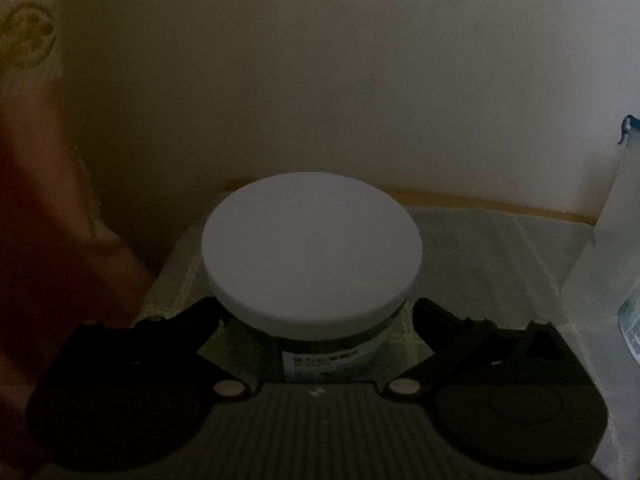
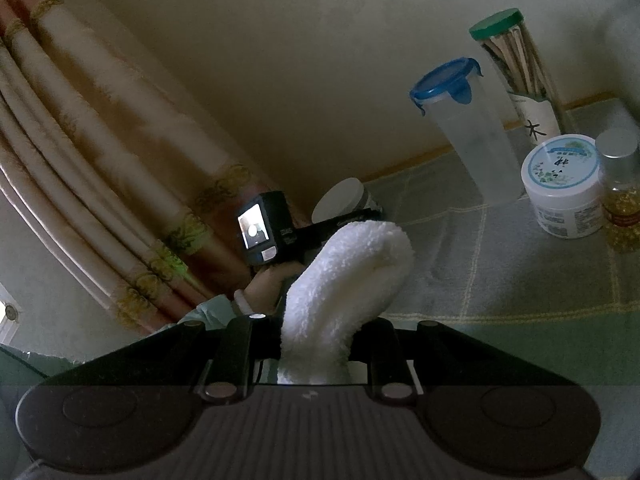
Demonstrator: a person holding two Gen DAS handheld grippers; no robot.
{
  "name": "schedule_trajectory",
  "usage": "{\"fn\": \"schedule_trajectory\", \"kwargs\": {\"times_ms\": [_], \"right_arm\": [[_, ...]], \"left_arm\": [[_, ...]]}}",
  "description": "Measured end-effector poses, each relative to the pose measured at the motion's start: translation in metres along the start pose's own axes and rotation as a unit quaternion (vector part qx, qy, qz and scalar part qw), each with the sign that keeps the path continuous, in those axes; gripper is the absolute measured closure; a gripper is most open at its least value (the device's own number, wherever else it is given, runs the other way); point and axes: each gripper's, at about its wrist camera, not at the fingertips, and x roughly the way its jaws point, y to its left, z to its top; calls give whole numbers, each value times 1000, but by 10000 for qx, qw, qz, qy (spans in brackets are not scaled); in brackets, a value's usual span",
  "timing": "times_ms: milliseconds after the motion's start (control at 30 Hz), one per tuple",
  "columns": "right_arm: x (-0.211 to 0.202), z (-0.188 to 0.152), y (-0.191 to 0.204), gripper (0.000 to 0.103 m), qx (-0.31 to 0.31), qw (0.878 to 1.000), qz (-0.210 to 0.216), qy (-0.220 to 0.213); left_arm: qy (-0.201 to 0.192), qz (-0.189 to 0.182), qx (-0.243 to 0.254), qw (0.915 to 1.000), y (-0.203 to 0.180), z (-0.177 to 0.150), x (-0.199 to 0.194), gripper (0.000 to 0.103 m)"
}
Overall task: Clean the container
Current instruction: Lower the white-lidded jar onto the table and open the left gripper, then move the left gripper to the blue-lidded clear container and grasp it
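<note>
A round jar point(image 1: 312, 240) with a plain white lid and a labelled body sits between the fingers of my left gripper point(image 1: 316, 312), which press on its sides just under the lid. From the right wrist view the same jar point(image 2: 338, 200) shows tilted in the left gripper point(image 2: 352, 216), just above the table's far left corner. A person's hand point(image 2: 264, 284) holds that gripper's handle. My right gripper point(image 2: 316, 344) is shut on a folded white fluffy cloth point(image 2: 344, 272) that sticks up and forward, a short way in front of the jar.
On the checked grey-green tablecloth point(image 2: 500, 280) stand a tall clear container with a blue lid point(image 2: 472, 132), a green-capped tube of sticks point(image 2: 516, 64), a white jar with a patterned lid point(image 2: 564, 184) and a silver-capped bottle point(image 2: 620, 188). A curtain point(image 2: 100, 140) hangs left.
</note>
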Motion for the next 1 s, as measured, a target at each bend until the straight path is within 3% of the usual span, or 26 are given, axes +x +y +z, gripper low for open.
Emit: {"fn": "schedule_trajectory", "kwargs": {"times_ms": [567, 1000], "right_arm": [[-6, -2, 5, 80, -128, 9999, 61, -91], [-22, -10, 14, 80, -205, 9995, 113, -230]], "left_arm": [[144, 13, -41, 9999, -1, 5, -10, 1], [210, -85, -116, 9997, -5, -13, -54, 1]]}}
